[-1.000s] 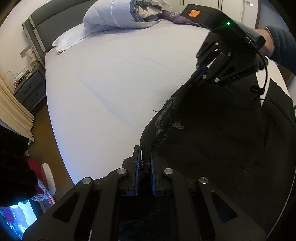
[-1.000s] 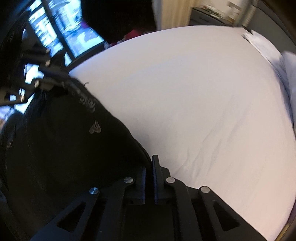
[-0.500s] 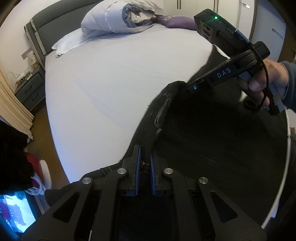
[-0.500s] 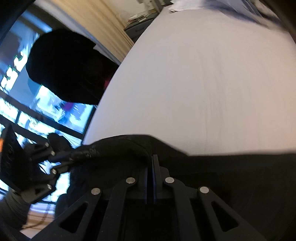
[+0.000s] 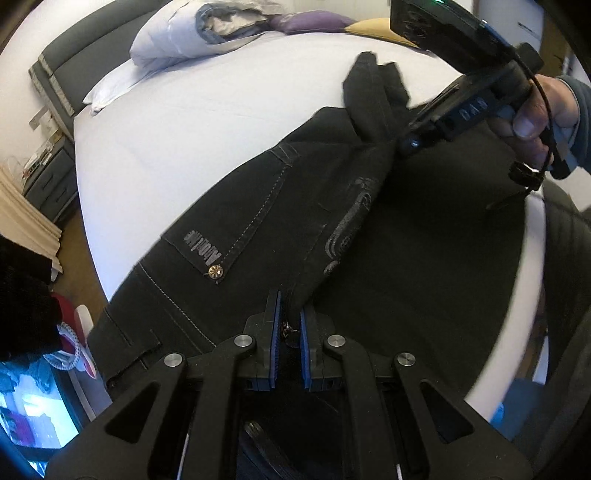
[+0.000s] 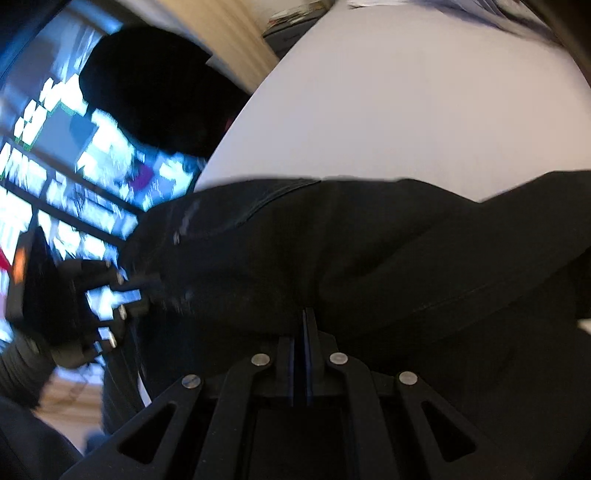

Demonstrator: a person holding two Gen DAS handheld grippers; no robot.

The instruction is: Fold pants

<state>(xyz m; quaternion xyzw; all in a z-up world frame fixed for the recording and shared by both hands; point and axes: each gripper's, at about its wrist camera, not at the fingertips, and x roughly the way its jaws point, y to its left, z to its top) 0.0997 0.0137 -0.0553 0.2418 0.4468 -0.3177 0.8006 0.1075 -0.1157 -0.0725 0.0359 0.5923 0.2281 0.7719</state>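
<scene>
Left wrist view is showing the left gripper (image 5: 288,325) pinching a bunched edge of the black pants (image 5: 258,236), its blue-padded fingers (image 5: 274,332) sitting close together with a small metal fastening and a ridge of cloth caught between them. The pants are lying spread across the white bed (image 5: 207,122), back side up, with a stitched pocket, a brass stud and grey lettering facing the camera, and one dark leg end is trailing toward the far side of the mattress. The right gripper (image 5: 408,142) is reaching in from the upper right, gripped by the person's right hand (image 5: 532,114), and its tip is meeting the fabric where the cloth is gathering into folds. Right wrist view, blurred, is showing the right gripper (image 6: 303,325) with its fingers pressed together on a fold of the pants (image 6: 369,251), which is heaping up directly ahead of them over the pale sheet (image 6: 424,103). At the head of the bed a rumpled duvet (image 5: 192,37) is resting beside a white pillow (image 5: 110,85), with a purple cushion (image 5: 306,22) next to it and a grey nightstand (image 5: 51,184) standing at the left.
</scene>
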